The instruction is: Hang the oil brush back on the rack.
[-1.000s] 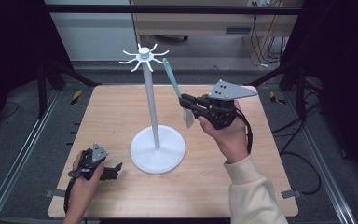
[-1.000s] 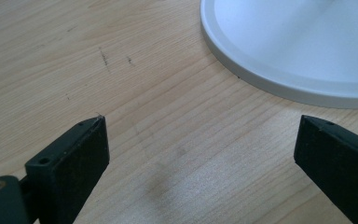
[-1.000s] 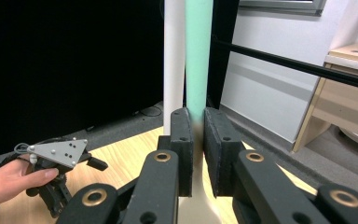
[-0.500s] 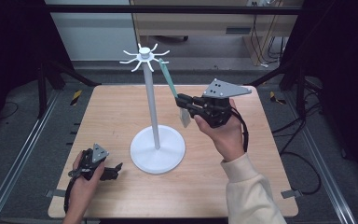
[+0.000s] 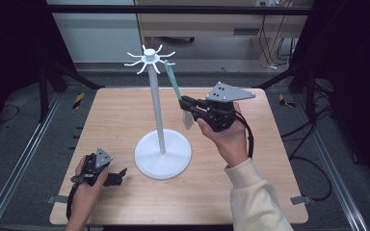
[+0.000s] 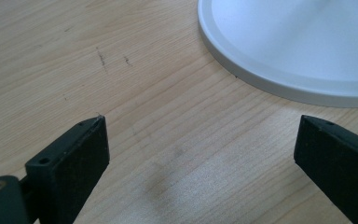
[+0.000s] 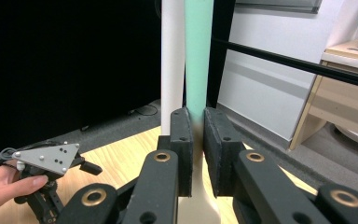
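I am looking down on a pale wooden counter (image 5: 250, 192) with a white stand (image 5: 160, 120) at its middle: a round base, a tall thin pole, and a crown of short curved hooks (image 5: 149, 58) at the top. My right gripper (image 5: 187, 107), held up in the air just right of the pole, has its jaws closed on a slim utensil (image 5: 176, 86) with a mint-green handle and a cream lower end, possibly a small spatula. Its long axis runs steeply up and to the left, so the green tip sits just beside the hooks on their right side, though I cannot tell whether it touches one. From the right gripper view, the green handle (image 7: 198, 56) rises straight out of the clamped jaws, right alongside the white pole (image 7: 172, 60). I judge the coming move turns on that small gap between the handle's tip and the nearest hook, with the pole itself the thing most likely to get in the way. My left gripper (image 5: 118, 174) rests low on the counter near the front left, jaws wide apart and empty, pointing at the rim of the stand's base (image 6: 279, 88).
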Available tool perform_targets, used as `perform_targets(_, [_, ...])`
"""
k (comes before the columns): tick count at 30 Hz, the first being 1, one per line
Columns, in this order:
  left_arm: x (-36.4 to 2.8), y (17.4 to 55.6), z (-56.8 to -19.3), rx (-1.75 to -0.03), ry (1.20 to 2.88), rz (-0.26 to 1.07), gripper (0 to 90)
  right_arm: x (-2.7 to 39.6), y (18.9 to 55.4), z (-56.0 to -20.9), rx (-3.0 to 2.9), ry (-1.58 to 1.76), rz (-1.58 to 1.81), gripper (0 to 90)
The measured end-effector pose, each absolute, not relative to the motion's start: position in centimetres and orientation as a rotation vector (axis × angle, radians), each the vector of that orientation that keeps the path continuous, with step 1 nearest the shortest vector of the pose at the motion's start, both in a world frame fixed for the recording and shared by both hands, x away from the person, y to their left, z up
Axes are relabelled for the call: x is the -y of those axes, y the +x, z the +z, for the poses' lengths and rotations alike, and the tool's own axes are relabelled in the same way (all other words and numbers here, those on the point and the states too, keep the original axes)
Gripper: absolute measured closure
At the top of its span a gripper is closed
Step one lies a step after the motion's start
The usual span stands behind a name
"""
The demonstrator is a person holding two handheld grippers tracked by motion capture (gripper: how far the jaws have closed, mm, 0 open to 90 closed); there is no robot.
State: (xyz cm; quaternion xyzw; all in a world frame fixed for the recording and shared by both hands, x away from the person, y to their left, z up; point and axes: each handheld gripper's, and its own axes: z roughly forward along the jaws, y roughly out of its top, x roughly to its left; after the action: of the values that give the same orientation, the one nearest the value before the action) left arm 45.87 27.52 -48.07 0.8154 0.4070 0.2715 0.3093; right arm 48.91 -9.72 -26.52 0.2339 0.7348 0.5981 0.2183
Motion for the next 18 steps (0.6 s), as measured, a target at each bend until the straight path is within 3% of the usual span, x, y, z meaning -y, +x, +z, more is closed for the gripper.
perform_targets(18, [-27.4,45.8,-48.1,-1.073,2.156,0.713,2.9,8.2,49.9,-27.4,-1.997,0.665,1.672,82.3])
